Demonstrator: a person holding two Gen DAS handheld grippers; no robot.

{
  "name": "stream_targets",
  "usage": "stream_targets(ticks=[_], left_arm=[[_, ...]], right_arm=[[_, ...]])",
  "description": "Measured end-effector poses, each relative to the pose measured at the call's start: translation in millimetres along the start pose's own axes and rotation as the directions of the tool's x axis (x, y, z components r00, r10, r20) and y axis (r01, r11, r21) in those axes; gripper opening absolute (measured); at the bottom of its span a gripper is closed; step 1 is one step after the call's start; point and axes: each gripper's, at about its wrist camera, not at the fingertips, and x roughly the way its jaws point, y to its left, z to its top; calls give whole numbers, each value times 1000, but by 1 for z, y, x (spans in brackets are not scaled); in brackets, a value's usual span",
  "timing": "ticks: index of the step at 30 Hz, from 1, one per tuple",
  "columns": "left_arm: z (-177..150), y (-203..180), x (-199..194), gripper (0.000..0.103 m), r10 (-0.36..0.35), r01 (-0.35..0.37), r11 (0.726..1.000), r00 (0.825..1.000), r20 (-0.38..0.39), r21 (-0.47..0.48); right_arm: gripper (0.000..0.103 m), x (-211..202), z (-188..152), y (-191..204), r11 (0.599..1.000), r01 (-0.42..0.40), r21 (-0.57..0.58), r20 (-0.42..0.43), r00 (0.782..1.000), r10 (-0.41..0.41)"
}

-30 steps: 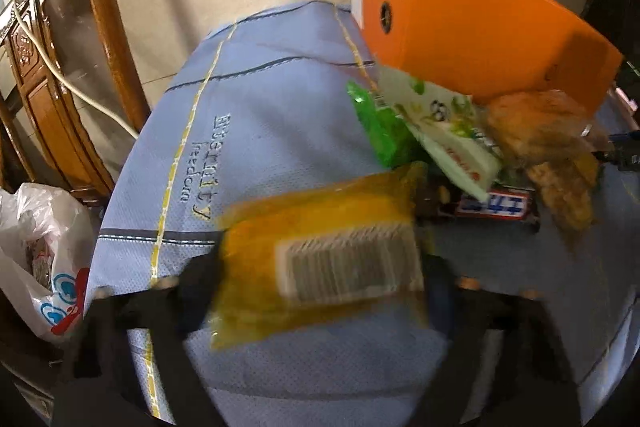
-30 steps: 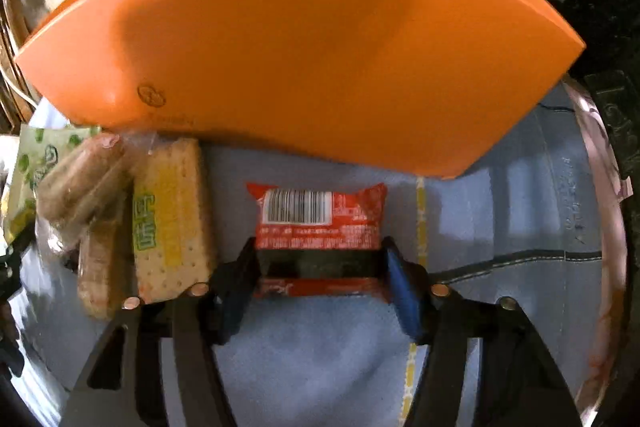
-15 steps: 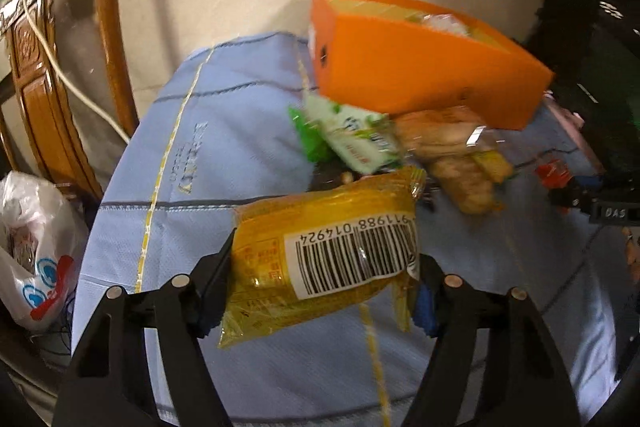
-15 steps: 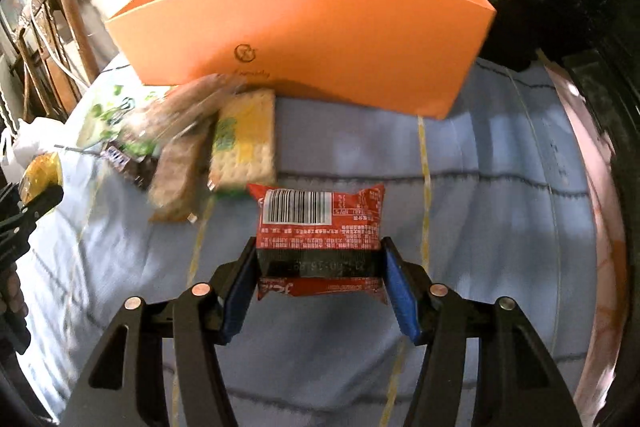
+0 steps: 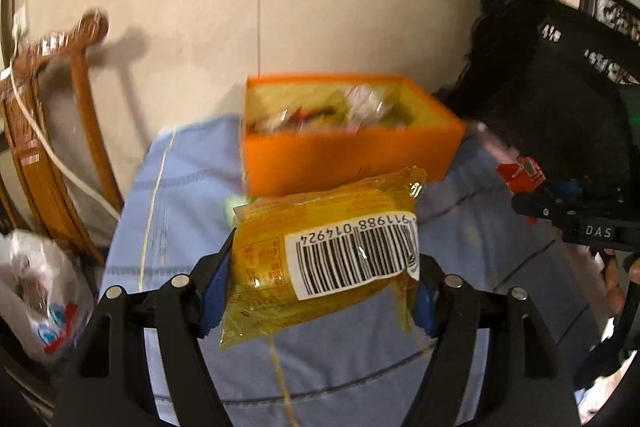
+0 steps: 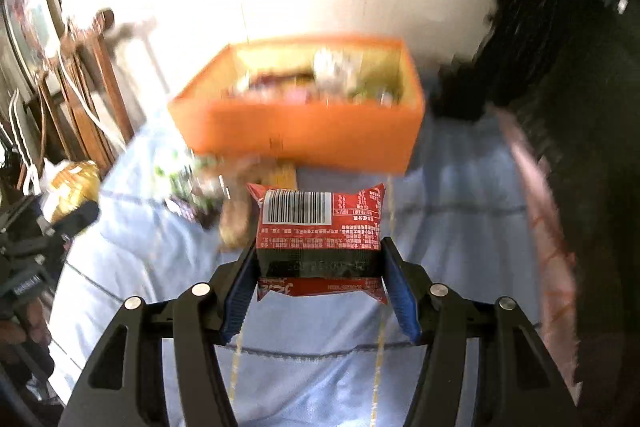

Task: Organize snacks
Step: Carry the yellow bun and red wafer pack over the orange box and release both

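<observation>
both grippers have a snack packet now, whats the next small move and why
Probably carry both forward over the orange box and release there. The left gripper is clamped on the yellow packet, and the right gripper on the red packet. Both are held above the blue cloth, short of the open box, which already holds snacks.

Yellow packet [image 5: 320, 259]; red packet [image 6: 320, 223]; orange box [image 5: 348, 155]

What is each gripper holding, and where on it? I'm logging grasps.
Left gripper clamps the yellow packet across its two side edges; right gripper clamps the red packet at its lower sides.
</observation>
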Motion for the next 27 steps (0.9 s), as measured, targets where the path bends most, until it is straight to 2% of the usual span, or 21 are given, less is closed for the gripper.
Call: stream_targets(ticks=[5, 11, 16, 27], left_arm=[[50, -20, -23, 70, 2, -3, 1000, 997, 72, 8], [93, -37, -41, 70, 20, -25, 999, 991, 132, 33], [106, -46, -49, 70, 18, -25, 999, 987, 159, 44], [115, -39, -29, 70, 44, -48, 998, 990, 130, 29]], right_arm=[[60, -50, 39, -1, 999, 49, -6, 112, 993, -48], [60, -83, 64, 1, 997, 71, -13, 186, 980, -67], [60, -88, 71, 2, 998, 65, -23, 203, 977, -59], [60, -74, 84, 3, 998, 58, -38, 188, 981, -50]])
